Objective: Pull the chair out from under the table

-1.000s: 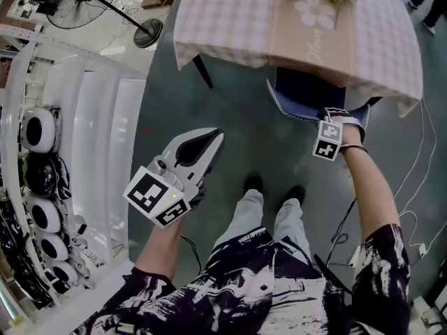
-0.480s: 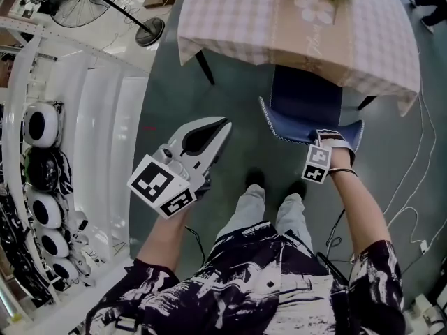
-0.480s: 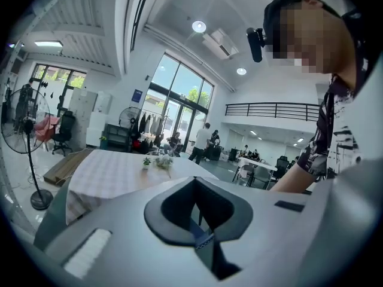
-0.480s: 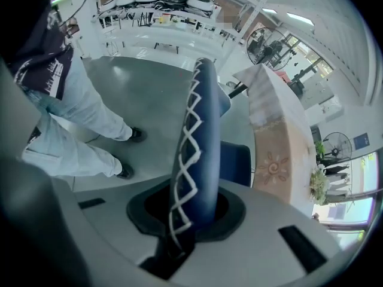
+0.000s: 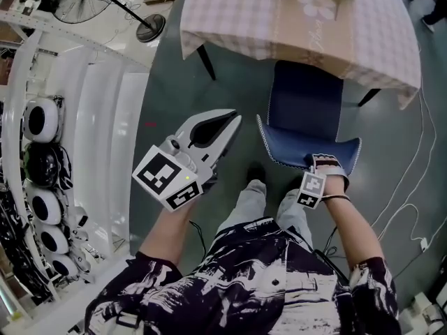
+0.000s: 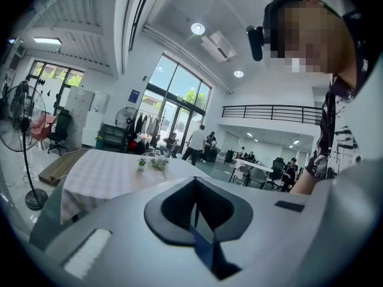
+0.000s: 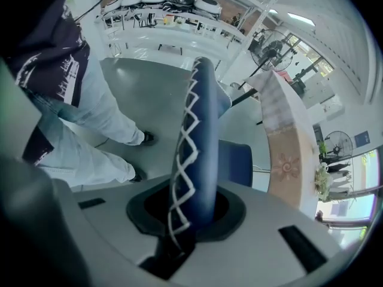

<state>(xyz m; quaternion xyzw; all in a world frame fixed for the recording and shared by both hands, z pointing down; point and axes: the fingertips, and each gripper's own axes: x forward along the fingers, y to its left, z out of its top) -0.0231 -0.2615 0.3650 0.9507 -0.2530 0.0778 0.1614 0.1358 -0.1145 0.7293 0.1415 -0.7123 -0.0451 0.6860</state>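
Your right gripper [image 5: 327,162] is clamped tight on the top of the blue chair [image 5: 305,103] back. Most of the seat is out. Only its far edge, past the gripper, sits by the table [image 5: 237,12] cloth, so I think a little pulling is left. Your shoes [image 5: 254,176], just behind the gripper, could get in the way. Your left gripper [image 5: 225,123] is closed on nothing.

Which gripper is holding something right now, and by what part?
The right gripper is shut on the chair, gripping the top edge of its backrest. The left gripper holds nothing.
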